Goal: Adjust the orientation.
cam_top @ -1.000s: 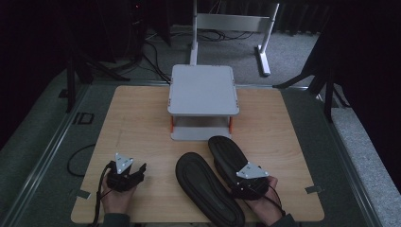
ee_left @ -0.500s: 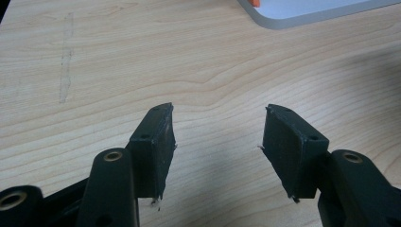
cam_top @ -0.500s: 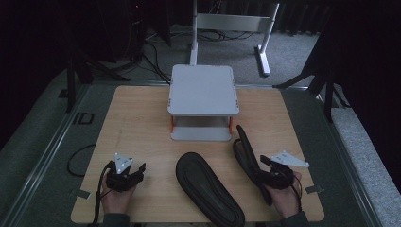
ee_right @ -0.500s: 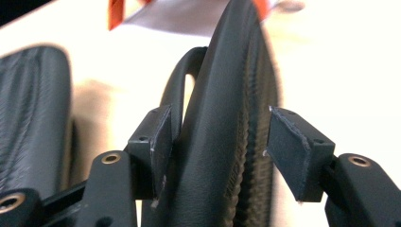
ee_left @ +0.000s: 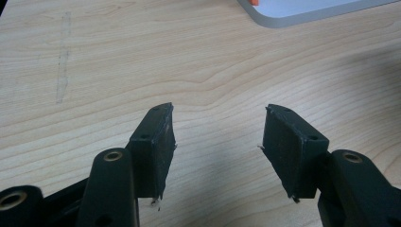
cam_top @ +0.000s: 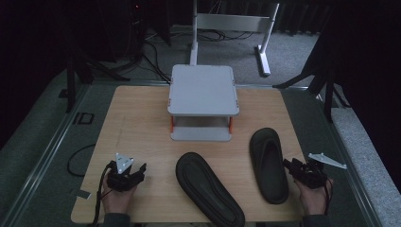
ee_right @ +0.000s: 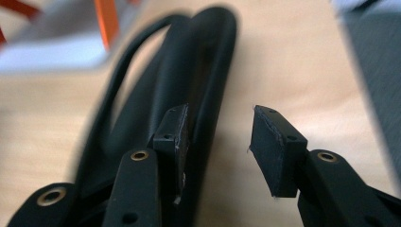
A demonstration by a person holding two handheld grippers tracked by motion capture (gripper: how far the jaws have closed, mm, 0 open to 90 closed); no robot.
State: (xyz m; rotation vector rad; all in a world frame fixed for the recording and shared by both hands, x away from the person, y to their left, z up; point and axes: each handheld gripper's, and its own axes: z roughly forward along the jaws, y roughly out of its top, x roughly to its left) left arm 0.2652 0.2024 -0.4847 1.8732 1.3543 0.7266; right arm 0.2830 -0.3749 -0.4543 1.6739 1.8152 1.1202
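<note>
Wooden table (cam_top: 137,127), dark room. Left gripper (cam_top: 138,171) spread wide, empty, near left. Right gripper (cam_top: 287,164) spread beside right slipper (cam_top: 268,163), near right. Second slipper (cam_top: 208,189) near centre. Grey rack (cam_top: 202,90) far centre.

black gripper (ee_left: 217,142), brass-ringed screw holes, grey plate (cam_top: 124,162)

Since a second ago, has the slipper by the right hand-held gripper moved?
Yes. The right slipper has shifted rightward, away from the grey stand, toward the table's right edge, and now lies flat beside the open right hand-held gripper.
</note>
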